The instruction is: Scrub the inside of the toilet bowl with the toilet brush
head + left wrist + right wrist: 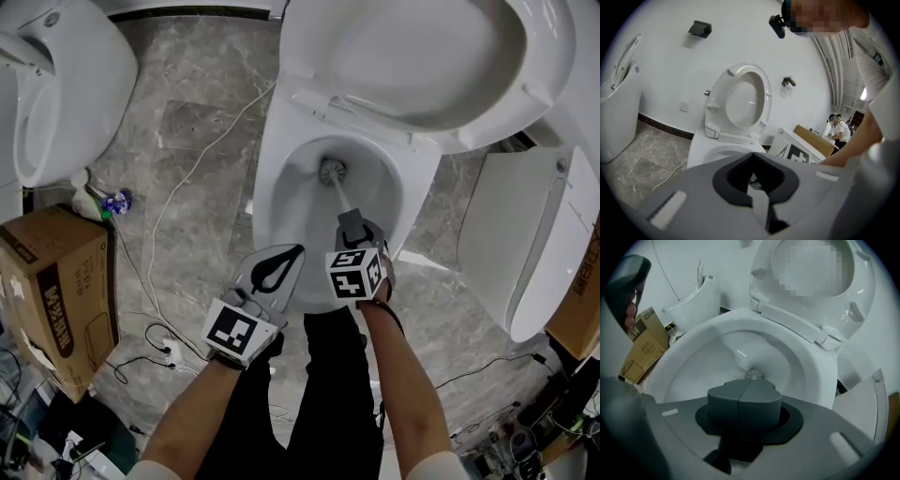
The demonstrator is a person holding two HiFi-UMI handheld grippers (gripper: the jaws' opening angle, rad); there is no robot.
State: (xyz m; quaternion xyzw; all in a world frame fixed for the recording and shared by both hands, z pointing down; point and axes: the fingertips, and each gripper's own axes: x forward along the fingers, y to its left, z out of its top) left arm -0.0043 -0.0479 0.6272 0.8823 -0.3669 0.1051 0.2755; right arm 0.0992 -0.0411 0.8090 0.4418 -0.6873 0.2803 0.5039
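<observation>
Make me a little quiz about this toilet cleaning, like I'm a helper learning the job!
1. True or false: the left tongs hold nothing.
2. What holds the toilet brush? A) the left tongs B) the right tongs C) a bare hand
3. Fill in the gap: the brush's head sits at the ___ of the toilet bowl.

Key: 1 true. 2 B. 3 bottom.
</observation>
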